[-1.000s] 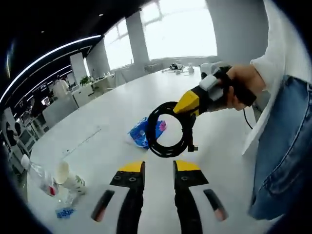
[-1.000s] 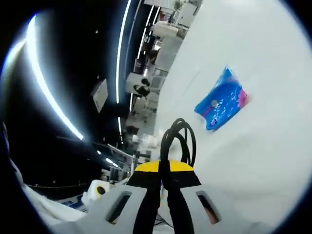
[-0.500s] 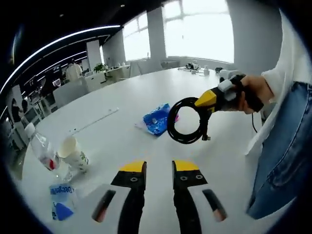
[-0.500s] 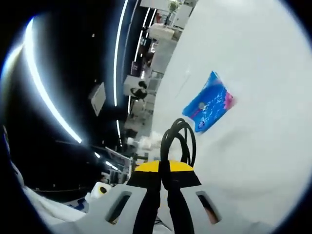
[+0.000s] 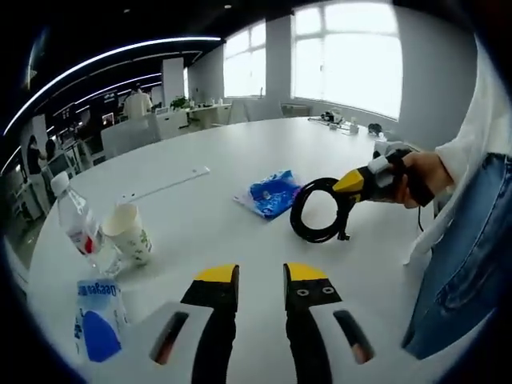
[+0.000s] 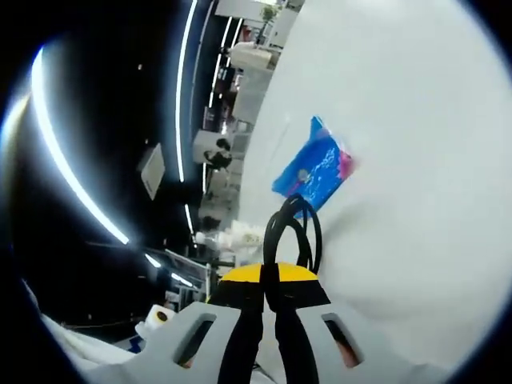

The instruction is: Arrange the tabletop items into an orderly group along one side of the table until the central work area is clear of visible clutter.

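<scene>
A: While the right gripper [image 5: 350, 182] is clamped on the black cable coil [image 5: 320, 211], where's that hanging?
B: Above the table [image 5: 240, 152], blue packet [image 5: 272, 193] at its 10 o'clock. Left gripper [image 5: 262, 276] jaws sit apart, holding nothing.

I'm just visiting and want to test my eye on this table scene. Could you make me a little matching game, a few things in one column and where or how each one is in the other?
Things:
1. coiled black cable
2. blue packet
3. paper cup
4. left gripper

Places or states:
A. lying flat on the white table, beyond the coil
B. standing beside the water bottle
C. open, holding nothing
D. hanging from the shut right gripper

Pairs: 1-D, 2-A, 3-B, 4-C
</scene>
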`<state>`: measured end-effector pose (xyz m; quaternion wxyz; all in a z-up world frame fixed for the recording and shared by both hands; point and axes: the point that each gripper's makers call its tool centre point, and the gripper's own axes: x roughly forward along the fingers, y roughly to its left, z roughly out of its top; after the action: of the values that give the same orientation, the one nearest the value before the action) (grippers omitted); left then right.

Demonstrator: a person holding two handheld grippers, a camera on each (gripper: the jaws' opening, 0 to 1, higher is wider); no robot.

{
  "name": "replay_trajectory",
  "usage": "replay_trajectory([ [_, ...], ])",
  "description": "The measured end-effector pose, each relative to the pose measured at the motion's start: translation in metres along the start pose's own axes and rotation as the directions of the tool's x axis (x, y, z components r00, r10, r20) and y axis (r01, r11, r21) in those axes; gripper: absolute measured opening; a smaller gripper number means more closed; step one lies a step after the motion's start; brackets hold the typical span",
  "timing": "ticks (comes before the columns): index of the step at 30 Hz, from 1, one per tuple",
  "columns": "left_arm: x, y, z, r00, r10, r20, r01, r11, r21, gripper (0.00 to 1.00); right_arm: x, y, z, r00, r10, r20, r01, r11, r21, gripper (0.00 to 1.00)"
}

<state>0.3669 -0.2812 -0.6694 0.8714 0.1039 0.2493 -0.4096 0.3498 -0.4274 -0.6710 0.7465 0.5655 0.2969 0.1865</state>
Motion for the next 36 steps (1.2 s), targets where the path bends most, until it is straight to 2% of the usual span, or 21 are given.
replay_trajectory([
  [5,0.000,0.001,-0.001,1.000,-0.003,0.001,0.003,1.000,-0.022,0.20,0.003,0.006,-0.002,1.000,0.021,0.014,-0.021,1.000,0.007,0.00],
  [14,-0.001,0.003,-0.002,1.000,0.005,0.003,-0.005,0.999,-0.037,0.20,0.003,-0.005,0.004,1.000,0.011,0.009,-0.011,1.000,0.012,0.00],
  [22,0.000,0.002,-0.005,1.000,0.003,-0.005,-0.003,0.999,-0.044,0.20,-0.006,-0.023,0.007,0.997,-0.068,0.037,0.067,0.997,0.027,0.01],
  [25,0.000,0.002,-0.004,1.000,-0.001,-0.004,0.001,0.999,-0.044,0.20,-0.008,-0.031,0.004,0.991,-0.126,0.035,0.126,0.992,0.013,0.01],
  [27,0.000,0.002,-0.004,1.000,-0.002,-0.002,0.002,0.999,-0.046,0.20,-0.012,-0.043,0.004,0.979,-0.201,0.044,0.202,0.979,-0.018,0.01],
  [28,0.000,0.002,-0.003,1.000,-0.003,0.000,0.003,0.999,-0.047,0.20,-0.013,-0.046,0.004,0.975,-0.216,0.046,0.217,0.976,-0.020,0.01],
  [32,0.000,0.002,-0.003,1.000,-0.002,0.000,0.002,0.999,-0.053,0.20,-0.014,-0.058,0.010,0.974,-0.220,0.061,0.221,0.975,-0.003,0.01],
  [36,0.000,0.001,-0.005,1.000,-0.004,-0.005,0.004,0.998,-0.057,0.20,-0.015,-0.073,0.015,0.965,-0.253,0.072,0.254,0.967,0.003,0.01],
])
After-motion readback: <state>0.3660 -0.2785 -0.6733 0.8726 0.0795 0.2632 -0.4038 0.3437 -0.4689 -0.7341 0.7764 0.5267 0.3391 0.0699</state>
